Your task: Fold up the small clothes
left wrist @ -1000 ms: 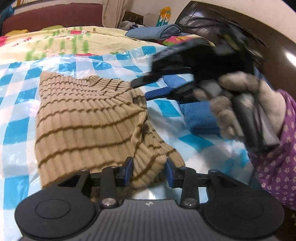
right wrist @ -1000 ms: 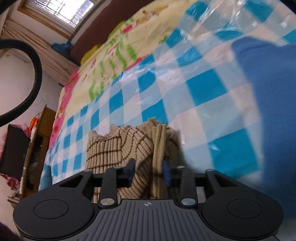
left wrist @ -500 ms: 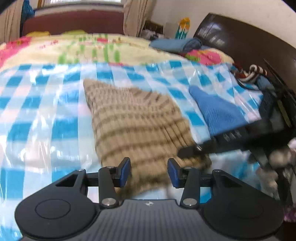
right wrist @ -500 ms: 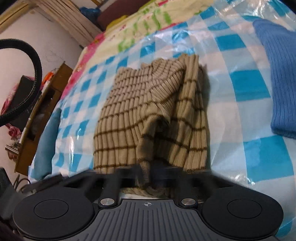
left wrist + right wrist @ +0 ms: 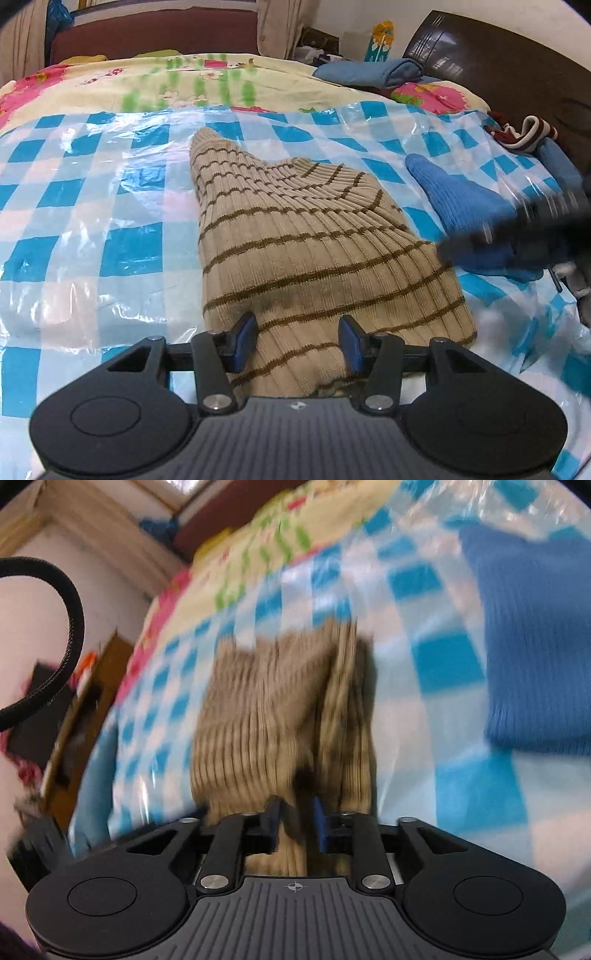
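A tan ribbed sweater with brown stripes (image 5: 295, 236) lies folded on the blue-and-white checked plastic sheet (image 5: 92, 206) over the bed. My left gripper (image 5: 297, 341) is open, its blue pads either side of the sweater's near edge. My right gripper (image 5: 297, 825) is shut on a fold of the same sweater (image 5: 266, 709), which is motion-blurred in the right wrist view. The right gripper also shows as a dark blur at the right of the left wrist view (image 5: 517, 229).
A blue knitted garment (image 5: 461, 206) lies right of the sweater, also in the right wrist view (image 5: 535, 646). A dark headboard (image 5: 517, 74), folded blue cloth (image 5: 369, 72) and a red-and-white garment (image 5: 524, 133) are at the back right. A wooden cabinet (image 5: 85, 716) stands beside the bed.
The left gripper let go of the sweater and opened wide. The right gripper swung down to the sweater's edge and now pinches a fold, still moving.
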A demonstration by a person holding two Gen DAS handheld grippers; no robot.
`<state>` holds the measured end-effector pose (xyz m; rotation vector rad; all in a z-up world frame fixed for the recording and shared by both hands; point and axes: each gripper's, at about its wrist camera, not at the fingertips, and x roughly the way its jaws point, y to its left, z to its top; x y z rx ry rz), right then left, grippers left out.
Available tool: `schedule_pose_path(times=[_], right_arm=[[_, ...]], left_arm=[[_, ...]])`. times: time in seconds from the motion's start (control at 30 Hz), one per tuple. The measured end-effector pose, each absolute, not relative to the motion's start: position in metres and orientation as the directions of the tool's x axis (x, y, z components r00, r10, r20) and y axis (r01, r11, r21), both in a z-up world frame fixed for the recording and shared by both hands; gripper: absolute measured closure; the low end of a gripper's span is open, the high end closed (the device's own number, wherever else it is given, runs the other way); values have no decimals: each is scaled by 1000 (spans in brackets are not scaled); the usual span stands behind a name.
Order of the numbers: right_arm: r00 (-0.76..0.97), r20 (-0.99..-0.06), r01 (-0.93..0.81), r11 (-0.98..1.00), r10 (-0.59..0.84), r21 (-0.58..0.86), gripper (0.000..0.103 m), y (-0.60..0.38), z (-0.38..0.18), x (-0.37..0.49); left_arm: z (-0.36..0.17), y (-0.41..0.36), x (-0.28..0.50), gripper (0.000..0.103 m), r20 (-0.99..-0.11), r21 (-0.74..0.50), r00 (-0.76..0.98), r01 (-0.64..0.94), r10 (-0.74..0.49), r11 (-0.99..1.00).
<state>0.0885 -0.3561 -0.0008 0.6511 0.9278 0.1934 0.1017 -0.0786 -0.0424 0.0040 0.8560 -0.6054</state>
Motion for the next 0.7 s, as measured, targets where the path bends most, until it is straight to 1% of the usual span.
schedule_pose_path(times=[0.1,0.2,0.33,0.37,0.4,0.5,0.57,0.6,0.67,0.7], right_arm=[[638,-665,149,785,388,601,69,-360,-5,119],[633,-684,191,783,362,591,69,-356,-22,153],[621,-703,216,786,347,579,69,-351,-38,171],[626,-696,219,777,352,590,77,-352,-36,171],[639,-677,207,766,365,608,90,-354,-31,167],[698,-607,162,742,379,650,93,-358,-13,151],[731,-570,177,701,376,691,93,-367,-16,143],[728,-576,192,696,372,692,93,-369,-21,145],[686,-634,247,704,358,665,92,-369,-38,151],[681,-639,257,700,358,666,91,-368,-42,151]], left_arm=[[-42,-78,102,50,-707,-244,499,493,-502,835],[-42,-79,101,49,-706,-242,500,494,-501,835],[-42,-78,102,48,-705,-248,499,494,-505,834],[-42,-78,103,48,-705,-250,497,494,-506,833],[-42,-78,103,47,-703,-253,496,494,-509,832],[-43,-77,101,47,-699,-258,496,497,-516,828],[-43,-78,102,47,-698,-258,495,501,-518,826],[-44,-79,102,46,-699,-256,494,503,-518,826],[-43,-82,102,45,-705,-237,493,513,-509,825],[-42,-83,102,45,-707,-231,493,517,-507,825]])
